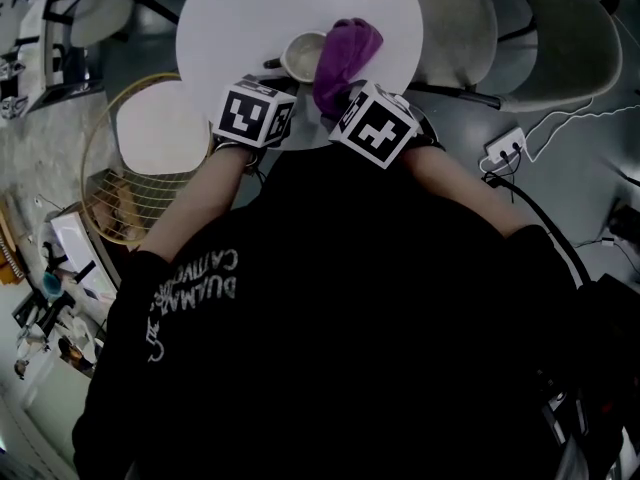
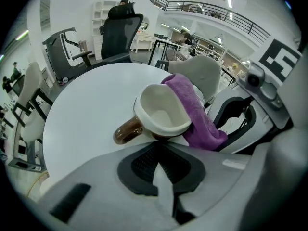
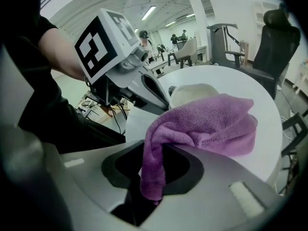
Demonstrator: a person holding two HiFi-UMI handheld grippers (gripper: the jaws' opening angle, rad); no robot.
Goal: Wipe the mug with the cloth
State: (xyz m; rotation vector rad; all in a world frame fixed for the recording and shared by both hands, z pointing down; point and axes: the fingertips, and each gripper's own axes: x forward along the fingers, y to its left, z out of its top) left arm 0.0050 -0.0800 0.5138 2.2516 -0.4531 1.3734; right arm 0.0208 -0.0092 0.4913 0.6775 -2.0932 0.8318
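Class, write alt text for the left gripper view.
The left gripper pinches the near rim of a mug, white inside with a brown handle, at a round white table. A purple cloth drapes over the mug's right side.

In the right gripper view the cloth (image 3: 207, 124) covers nearly all of the mug (image 3: 192, 91). Only a pale strip of rim shows. The cloth's lower end runs out of sight between the jaws of the right hand-held gripper (image 3: 155, 153). The left hand-held gripper (image 2: 161, 146) hides the mug's foot, so contact there cannot be told. The person's torso (image 1: 330, 318) covers the bench (image 1: 220, 28) at its near edge, and its far edge is cut off.
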